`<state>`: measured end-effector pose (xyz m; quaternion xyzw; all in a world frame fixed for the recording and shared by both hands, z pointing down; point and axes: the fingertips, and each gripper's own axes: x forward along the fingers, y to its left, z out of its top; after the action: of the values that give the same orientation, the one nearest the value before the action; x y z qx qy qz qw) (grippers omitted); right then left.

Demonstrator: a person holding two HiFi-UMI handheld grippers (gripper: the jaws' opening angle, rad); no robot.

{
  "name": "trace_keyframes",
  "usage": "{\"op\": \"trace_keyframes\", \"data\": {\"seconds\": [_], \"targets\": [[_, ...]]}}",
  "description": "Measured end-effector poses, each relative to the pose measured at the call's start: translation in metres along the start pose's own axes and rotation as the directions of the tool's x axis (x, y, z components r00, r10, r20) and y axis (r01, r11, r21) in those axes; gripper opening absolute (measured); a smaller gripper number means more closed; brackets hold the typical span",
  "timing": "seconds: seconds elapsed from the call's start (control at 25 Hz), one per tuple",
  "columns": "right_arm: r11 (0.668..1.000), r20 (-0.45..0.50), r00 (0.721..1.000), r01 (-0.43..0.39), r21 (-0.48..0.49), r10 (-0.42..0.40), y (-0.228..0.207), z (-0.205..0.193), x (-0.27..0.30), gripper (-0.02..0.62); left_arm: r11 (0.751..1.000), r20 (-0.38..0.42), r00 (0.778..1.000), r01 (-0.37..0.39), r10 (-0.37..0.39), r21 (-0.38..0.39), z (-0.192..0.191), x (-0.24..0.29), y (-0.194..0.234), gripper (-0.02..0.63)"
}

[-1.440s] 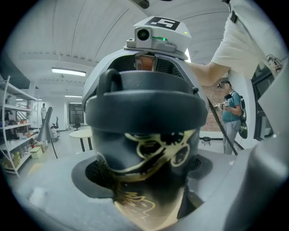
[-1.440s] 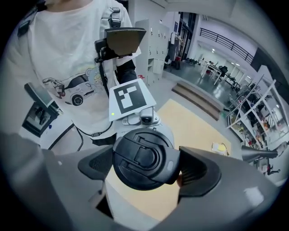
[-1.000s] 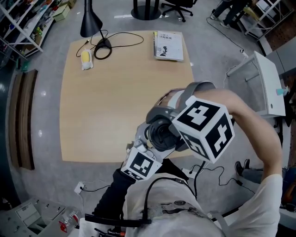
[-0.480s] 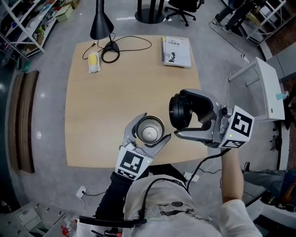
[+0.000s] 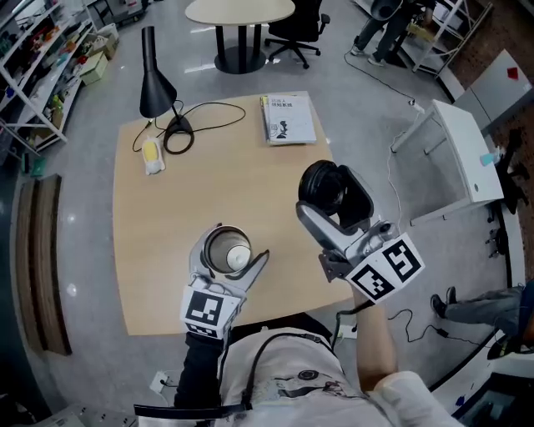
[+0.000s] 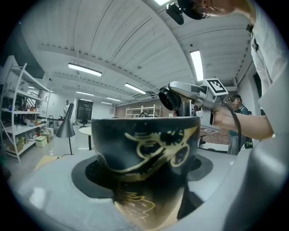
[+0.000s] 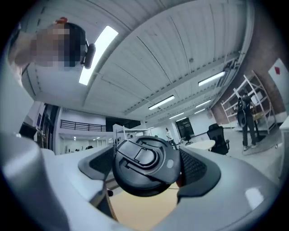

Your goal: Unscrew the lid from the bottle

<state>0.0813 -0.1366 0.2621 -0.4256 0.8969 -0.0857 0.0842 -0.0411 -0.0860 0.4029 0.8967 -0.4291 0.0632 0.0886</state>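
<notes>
A dark bottle (image 5: 227,252) with gold markings stands upright and uncapped over the wooden table (image 5: 158,225) near its front edge, its inside showing from above. My left gripper (image 5: 230,257) is shut on its body, which fills the left gripper view as the bottle (image 6: 146,155). To the right, my right gripper (image 5: 332,198) holds the black round lid (image 5: 325,188) in the air, apart from the bottle and tilted on its side. The right gripper view has the lid (image 7: 145,166) clamped between both pads. The left gripper view also catches the lid (image 6: 166,98) up high.
At the table's far side stand a black lamp (image 5: 155,77) with a coiled cable (image 5: 209,117), a yellow object (image 5: 151,153) and a book (image 5: 288,119). A white desk (image 5: 463,154) is off to the right, a round table (image 5: 239,10) and shelves (image 5: 37,58) beyond.
The right gripper, first close over the bottle's mouth, has carried the lid off to the right and away from it. The left gripper with the bottle has shifted slightly left.
</notes>
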Motion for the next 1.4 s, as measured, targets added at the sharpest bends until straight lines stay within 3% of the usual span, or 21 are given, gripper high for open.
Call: {"op": "trace_keyframes", "data": {"seconds": [0.12,0.32,0.48,1.4], "targets": [[0.998,0.016,1.0,0.012,-0.068,-0.011,0.001,0.011,-0.003,0.451,1.0,0.015,1.0,-0.002,0.002,0.009,0.01,0.005,-0.003,0.43],[0.999,0.033,0.999,-0.019,-0.034,0.02,0.004,0.012,-0.002,0.449,1.0,0.042,0.999,0.022,-0.022,0.006,0.022,0.021,-0.017,0.43],[0.995,0.005,1.0,0.011,-0.099,-0.01,-0.003,0.009,-0.004,0.449,1.0,0.028,0.999,0.022,-0.023,0.02,0.018,0.025,-0.022,0.43],[0.979,-0.05,0.995,0.079,-0.19,-0.09,-0.05,-0.002,-0.056,0.448,0.995,0.019,0.995,-0.094,0.095,-0.008,0.012,0.03,-0.042,0.43]]}}
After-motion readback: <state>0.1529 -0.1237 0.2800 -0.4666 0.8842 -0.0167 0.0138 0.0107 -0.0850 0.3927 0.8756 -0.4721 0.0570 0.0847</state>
